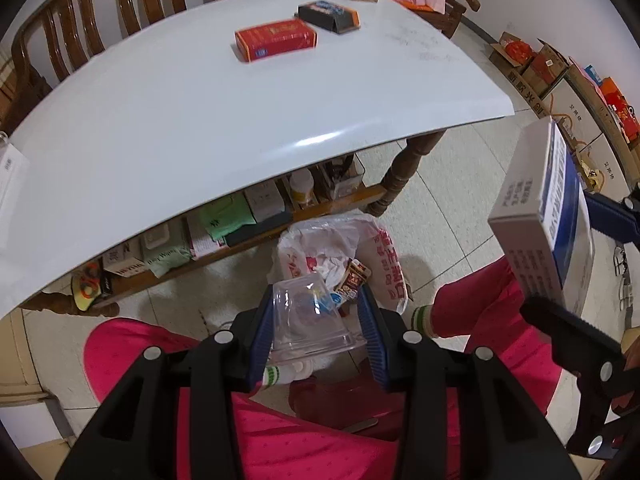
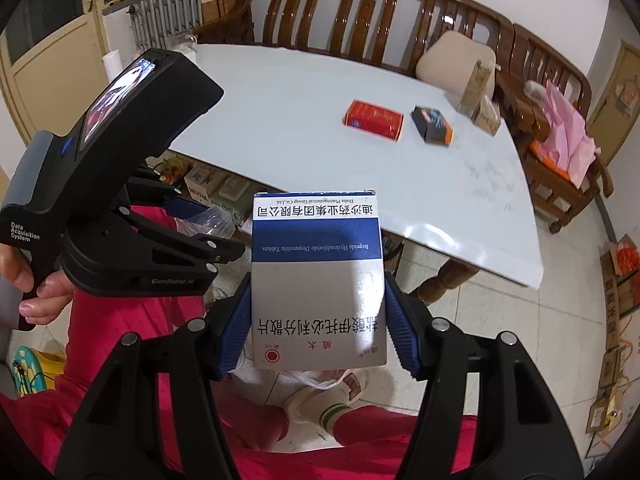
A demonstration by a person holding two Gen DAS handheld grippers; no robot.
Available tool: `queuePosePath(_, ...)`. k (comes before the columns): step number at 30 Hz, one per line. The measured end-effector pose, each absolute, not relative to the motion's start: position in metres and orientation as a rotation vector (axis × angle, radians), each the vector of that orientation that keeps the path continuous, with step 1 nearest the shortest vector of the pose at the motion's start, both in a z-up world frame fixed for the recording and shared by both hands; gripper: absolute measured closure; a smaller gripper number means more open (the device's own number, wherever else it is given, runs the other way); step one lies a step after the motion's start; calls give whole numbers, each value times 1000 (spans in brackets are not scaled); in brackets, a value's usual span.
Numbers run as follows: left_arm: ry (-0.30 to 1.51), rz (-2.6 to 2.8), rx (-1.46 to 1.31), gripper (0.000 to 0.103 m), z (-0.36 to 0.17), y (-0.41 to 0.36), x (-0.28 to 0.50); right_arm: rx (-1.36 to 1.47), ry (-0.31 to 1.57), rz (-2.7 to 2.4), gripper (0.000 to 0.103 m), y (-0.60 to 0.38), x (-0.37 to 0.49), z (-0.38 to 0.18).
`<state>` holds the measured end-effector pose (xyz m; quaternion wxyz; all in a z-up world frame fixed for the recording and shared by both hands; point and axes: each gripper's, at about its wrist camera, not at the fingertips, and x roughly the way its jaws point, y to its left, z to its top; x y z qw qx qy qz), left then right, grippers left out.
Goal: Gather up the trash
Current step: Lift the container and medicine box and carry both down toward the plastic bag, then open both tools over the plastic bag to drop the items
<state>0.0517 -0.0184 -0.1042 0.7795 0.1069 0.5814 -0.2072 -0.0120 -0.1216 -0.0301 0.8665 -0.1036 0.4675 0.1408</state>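
My left gripper (image 1: pixel 316 320) is shut on a clear plastic cup (image 1: pixel 312 316), held above an open white plastic trash bag (image 1: pixel 376 264) on the floor with wrappers inside. My right gripper (image 2: pixel 318 320) is shut on a white and blue medicine box (image 2: pixel 318 276); the box also shows in the left wrist view (image 1: pixel 548 216), to the right of the bag and higher. A red box (image 1: pixel 276 38) and a black and orange box (image 1: pixel 330 16) lie on the white table (image 1: pixel 160 120). They also show in the right wrist view: the red box (image 2: pixel 374 120) and the black box (image 2: pixel 434 124).
A wooden bench (image 2: pixel 360 12) stands behind the table. The shelf under the table (image 1: pixel 240 216) holds packets and a bottle. Cardboard boxes (image 1: pixel 552 68) line the right wall. The person's pink-clad legs (image 1: pixel 480 304) flank the bag. Small cartons (image 2: pixel 480 92) stand at the table's far edge.
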Motion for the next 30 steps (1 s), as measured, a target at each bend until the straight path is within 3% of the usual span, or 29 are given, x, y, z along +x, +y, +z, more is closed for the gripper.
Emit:
queuePosePath(16,1398,-432,153,63,-171,-29,79,-152,1091,237,43,-142,9,-103)
queuePosePath(30,1572,-368,35,63,-270,-43,120,-60,1259,174,43,-154,40,-229)
